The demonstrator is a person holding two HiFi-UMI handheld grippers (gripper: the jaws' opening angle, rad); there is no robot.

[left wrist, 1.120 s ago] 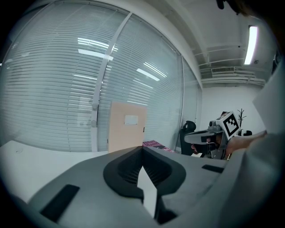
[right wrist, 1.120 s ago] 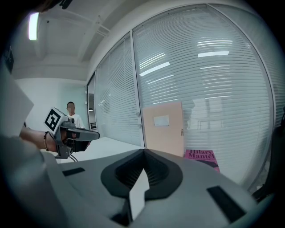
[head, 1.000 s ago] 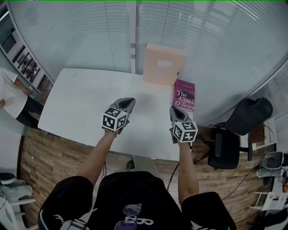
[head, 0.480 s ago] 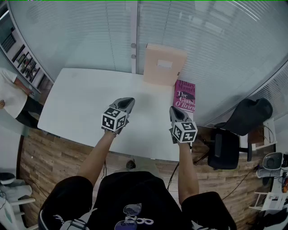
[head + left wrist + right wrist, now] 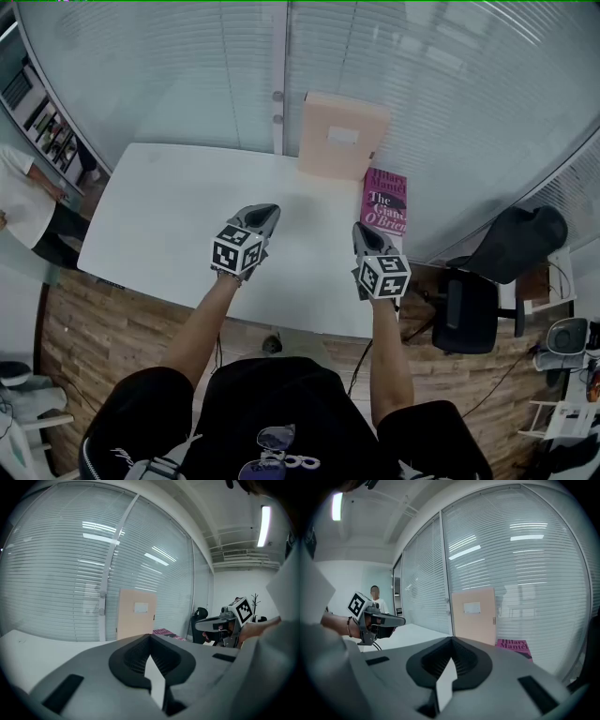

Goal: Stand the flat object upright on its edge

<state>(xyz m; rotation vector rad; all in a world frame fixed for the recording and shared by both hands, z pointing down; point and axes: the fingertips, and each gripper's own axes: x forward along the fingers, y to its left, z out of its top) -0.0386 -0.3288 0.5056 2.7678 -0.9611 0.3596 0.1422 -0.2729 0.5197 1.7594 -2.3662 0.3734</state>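
Book (image 5: pixel 384 201) flat at table (image 5: pixel 169 211) far-right edge, beside tan box (image 5: pixel 341 136).

The book (image 5: pixel 384 201) is a magenta paperback with large white and dark lettering on its cover. It lies flat, cover up, at the far right corner of the desk (image 5: pixel 169 216), close along the right edge.

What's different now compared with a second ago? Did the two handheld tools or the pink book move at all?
Nothing visibly changed. The left gripper and right gripper hover over the white table in the same spots, fingers shut and empty. The pink book lies flat at the table's far right corner as before, untouched, next to the upright beige panel.
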